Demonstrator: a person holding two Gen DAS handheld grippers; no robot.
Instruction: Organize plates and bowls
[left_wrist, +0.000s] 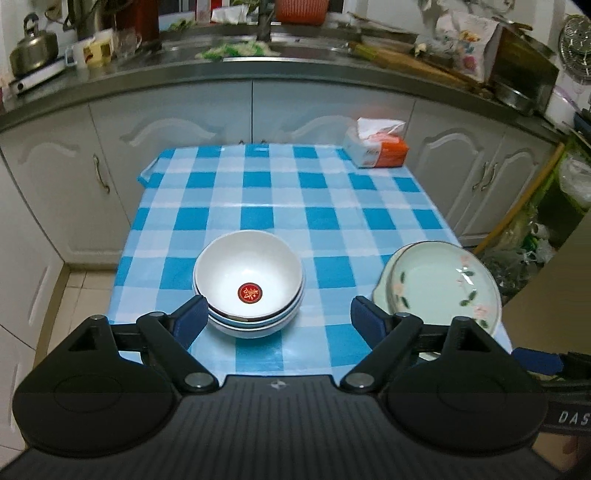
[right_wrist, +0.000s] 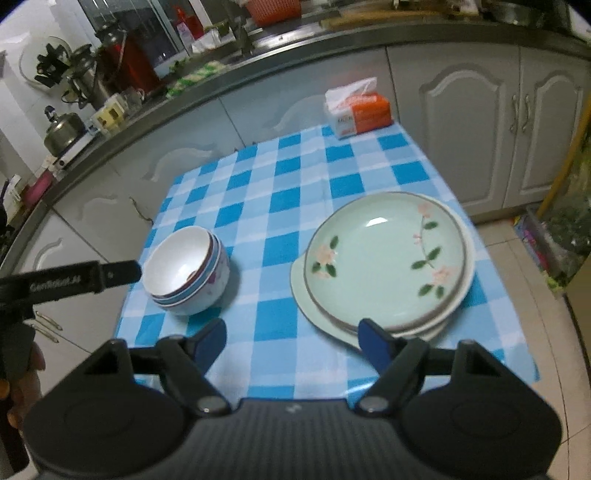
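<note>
A stack of white bowls (left_wrist: 248, 280) with a red emblem inside the top one stands on the blue checked table (left_wrist: 295, 192); it also shows in the right wrist view (right_wrist: 186, 271). A stack of pale green flowered plates (left_wrist: 443, 286) lies at the table's near right, also in the right wrist view (right_wrist: 384, 258). My left gripper (left_wrist: 279, 317) is open and empty, just in front of the bowls, its left fingertip close beside them. My right gripper (right_wrist: 293, 341) is open and empty, its right fingertip close to the plates' near rim.
A tissue pack (left_wrist: 376, 146) sits at the table's far right corner, also in the right wrist view (right_wrist: 358, 110). Grey cabinets (left_wrist: 251, 110) and a cluttered counter (left_wrist: 221, 55) run behind the table. The left gripper's body (right_wrist: 70, 282) shows left of the bowls.
</note>
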